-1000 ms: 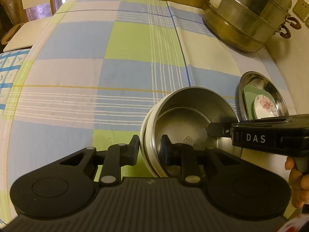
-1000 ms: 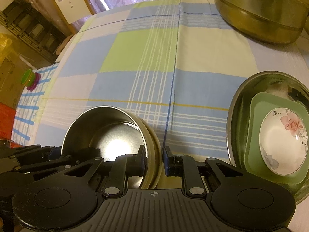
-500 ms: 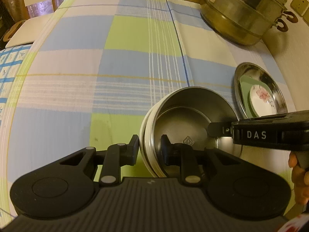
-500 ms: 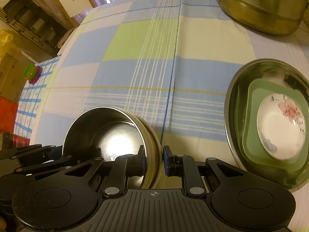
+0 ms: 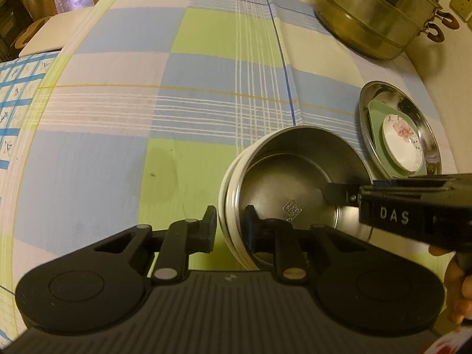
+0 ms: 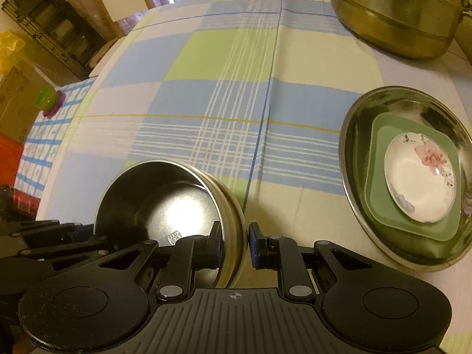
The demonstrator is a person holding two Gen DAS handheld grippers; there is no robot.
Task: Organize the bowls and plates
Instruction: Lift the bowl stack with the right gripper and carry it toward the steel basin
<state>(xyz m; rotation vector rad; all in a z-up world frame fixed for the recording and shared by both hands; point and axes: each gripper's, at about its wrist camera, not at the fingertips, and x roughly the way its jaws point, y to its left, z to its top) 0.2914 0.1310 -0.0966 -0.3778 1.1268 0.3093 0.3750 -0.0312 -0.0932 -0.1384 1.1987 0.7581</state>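
- Your left gripper (image 5: 228, 230) had its jaws clenched on one side of the nested bowls (image 5: 295, 188), a steel bowl sitting inside a cream one.
- Your right gripper (image 6: 234, 243) clamped the opposite rim of the same pair, one finger inside, one outside.
- The bowls hung tilted above the checked table (image 6: 224, 67), near the steel plate (image 6: 362, 109) holding a green dish (image 6: 380, 135) and a floral saucer (image 6: 419, 183).
- The risk: both grips were thin rim pinches, so uneven pulling between your hands could slip a rim free.
- Lowering them tilted might clip the plate's edge or knock the saucer.
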